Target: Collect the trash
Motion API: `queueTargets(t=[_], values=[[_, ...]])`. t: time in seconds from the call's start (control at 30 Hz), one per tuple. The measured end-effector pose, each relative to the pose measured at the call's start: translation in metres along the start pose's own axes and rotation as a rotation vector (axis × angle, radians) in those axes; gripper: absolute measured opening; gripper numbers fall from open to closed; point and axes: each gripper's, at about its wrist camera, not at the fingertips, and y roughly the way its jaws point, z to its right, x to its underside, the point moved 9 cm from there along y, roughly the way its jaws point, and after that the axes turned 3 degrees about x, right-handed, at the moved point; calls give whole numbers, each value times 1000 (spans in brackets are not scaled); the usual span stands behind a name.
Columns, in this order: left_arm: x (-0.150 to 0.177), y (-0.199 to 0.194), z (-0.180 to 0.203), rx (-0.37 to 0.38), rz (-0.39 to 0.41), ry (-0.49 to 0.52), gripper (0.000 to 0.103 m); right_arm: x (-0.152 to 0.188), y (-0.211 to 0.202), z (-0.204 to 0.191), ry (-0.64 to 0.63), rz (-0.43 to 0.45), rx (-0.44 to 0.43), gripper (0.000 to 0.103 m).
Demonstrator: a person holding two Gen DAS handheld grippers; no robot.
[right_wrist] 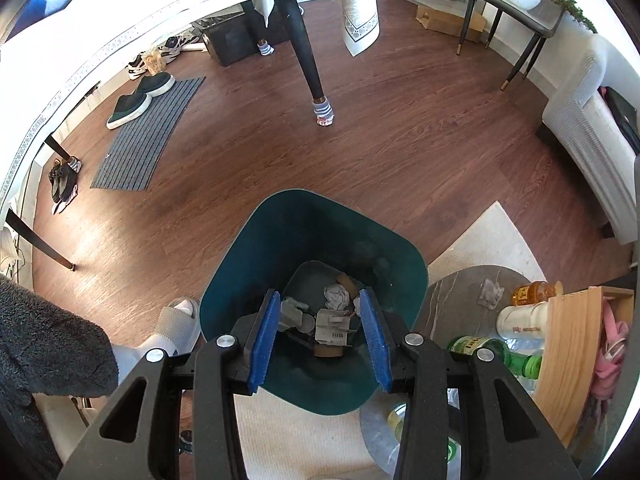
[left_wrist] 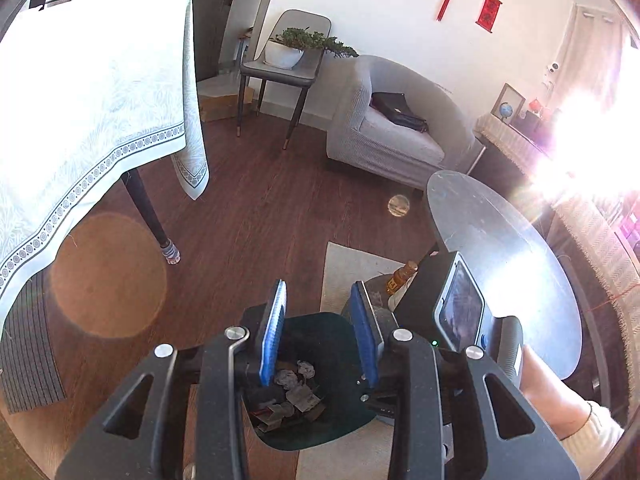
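Observation:
A dark green bin [right_wrist: 280, 232] stands on the floor beside a low round table [right_wrist: 452, 288]. It holds crumpled paper [right_wrist: 335, 297], a flattened carton [right_wrist: 332, 330] and other scraps. My right gripper [right_wrist: 319, 298] hangs straight above the bin's mouth, open, with nothing between its blue pads [right_wrist: 262, 344]. In the left wrist view the same bin [left_wrist: 320, 328] and its scraps [left_wrist: 296, 392] lie below my left gripper [left_wrist: 318, 292], which is also open with nothing in it. A crumpled tissue [right_wrist: 490, 292] lies on the low table.
The low table also bears an amber bottle [right_wrist: 536, 292], a white bottle [right_wrist: 520, 320], a green bottle [right_wrist: 500, 354] and a wooden box [right_wrist: 576, 356]. A cloth-covered table [left_wrist: 80, 100], its leg [right_wrist: 308, 64], a grey armchair [left_wrist: 400, 120] and a dark oval table [left_wrist: 500, 240] stand around. A slippered foot [right_wrist: 180, 316] is left of the bin.

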Motion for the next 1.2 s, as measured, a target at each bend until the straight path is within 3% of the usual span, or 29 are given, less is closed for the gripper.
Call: queueTargets(t=[0.3,0.67,0.93,1.1,1.2], values=[[-15,-9,23,-2,55,40,42,7,-21,-2,-2,52,-10,42],[-17,-5,42,13,76,60,47,4,-85,23,50,235,15,47],[-17,1,64,13,85,102,63,14,-133,59,125,331,92,62],[-17,3,73,-12,111,119,84,30,-154,89,177,376,157,68],[-17,4,76,-37,122,134,87,41,-169,104,207,404,189,75]])
